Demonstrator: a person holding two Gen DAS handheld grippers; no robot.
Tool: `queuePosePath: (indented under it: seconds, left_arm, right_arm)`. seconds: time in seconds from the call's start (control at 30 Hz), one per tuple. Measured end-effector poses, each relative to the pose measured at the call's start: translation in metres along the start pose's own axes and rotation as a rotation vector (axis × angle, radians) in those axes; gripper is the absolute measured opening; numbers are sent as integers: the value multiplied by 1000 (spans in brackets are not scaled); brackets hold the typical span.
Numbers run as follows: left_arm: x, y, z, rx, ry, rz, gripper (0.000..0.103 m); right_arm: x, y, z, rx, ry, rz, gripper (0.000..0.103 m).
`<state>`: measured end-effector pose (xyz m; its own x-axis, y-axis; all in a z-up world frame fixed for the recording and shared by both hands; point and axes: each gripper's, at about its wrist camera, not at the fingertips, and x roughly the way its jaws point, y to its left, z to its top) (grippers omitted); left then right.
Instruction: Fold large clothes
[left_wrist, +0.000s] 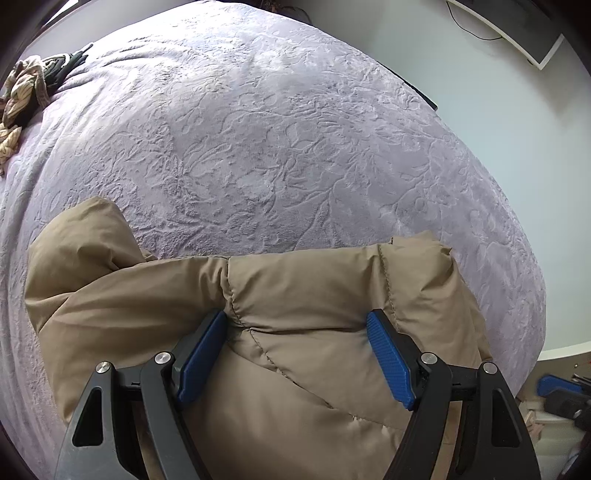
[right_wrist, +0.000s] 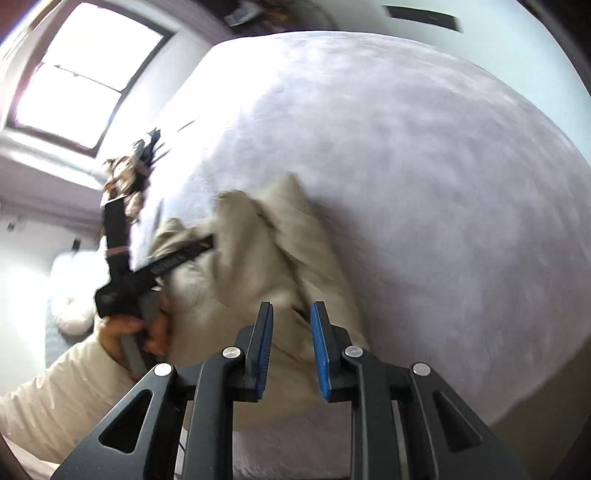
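A tan padded jacket lies on the lavender embossed bedspread, one sleeve folded across its top. My left gripper points steeply down onto it, its blue pads wide apart, and the puffy fabric bulges up between them. In the blurred right wrist view the jacket looks pale. My right gripper hovers in front of its near edge. Its blue pads stand a narrow gap apart, and nothing is pinched between them. A hand in a white sleeve holds the left tool on the jacket's left side.
A heap of striped and dark clothes sits at the bed's far left edge, also in the right wrist view. Pale floor runs along the bed's right side, with white furniture beyond. A bright window is at the left.
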<state>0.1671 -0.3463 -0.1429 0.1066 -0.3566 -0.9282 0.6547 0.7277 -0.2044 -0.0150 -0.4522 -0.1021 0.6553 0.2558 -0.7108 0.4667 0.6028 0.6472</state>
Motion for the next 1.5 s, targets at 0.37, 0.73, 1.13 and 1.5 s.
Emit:
queuePosePath:
  seconds: [0.37, 0.73, 1.13, 1.5]
  left_arm:
    - [-5, -1, -2, 12, -1, 20, 78]
    - [-46, 6, -9, -25, 9, 46, 78]
    - [-98, 44, -47, -149, 6, 157, 103]
    - [-105, 87, -86, -298, 16, 56, 103]
  right_arm:
    - [105, 32, 2, -200, 210, -81, 18]
    - [119, 26, 1, -215, 226, -78, 17]
    - [118, 18, 2, -191, 253, -71, 17]
    - [113, 25, 12, -177, 290, -71, 20]
